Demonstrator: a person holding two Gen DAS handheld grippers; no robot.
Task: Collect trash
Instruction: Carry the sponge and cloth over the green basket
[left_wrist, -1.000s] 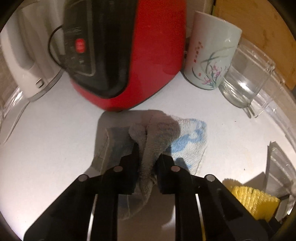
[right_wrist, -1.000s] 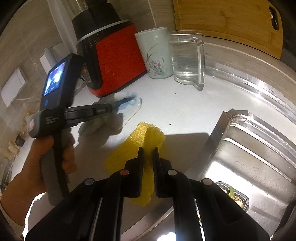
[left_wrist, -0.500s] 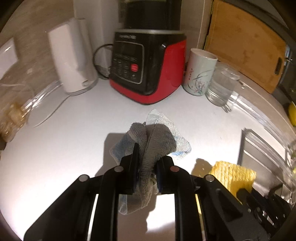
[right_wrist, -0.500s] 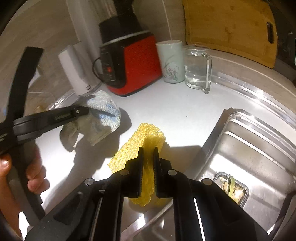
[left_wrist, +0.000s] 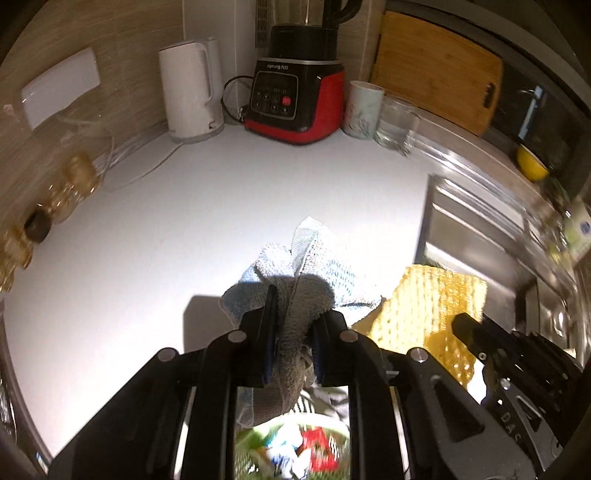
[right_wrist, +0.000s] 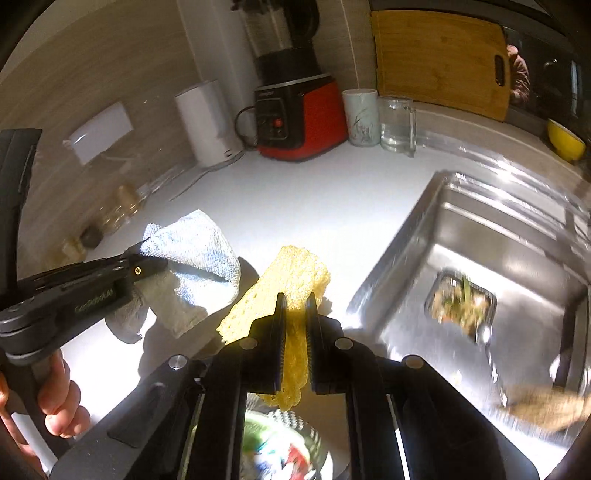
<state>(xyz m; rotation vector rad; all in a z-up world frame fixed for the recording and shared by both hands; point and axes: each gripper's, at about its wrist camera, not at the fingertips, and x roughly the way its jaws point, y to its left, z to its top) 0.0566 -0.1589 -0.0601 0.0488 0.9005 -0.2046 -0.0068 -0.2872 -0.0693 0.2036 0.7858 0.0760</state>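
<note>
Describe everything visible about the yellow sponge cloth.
The yellow sponge cloth is thin, porous, net-textured foam, folded and drooping. The right gripper is shut on its middle, holding it clear of the white countertop, beside the sink. It hangs next to the dishcloth, with no visible contact between them.

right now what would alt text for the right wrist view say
The right gripper is shut on a yellow sponge, held above a white counter. Beside it, the left gripper clamps a blue-and-white cloth. A steel sink with a food tray lies right; a red blender stands behind.
</note>
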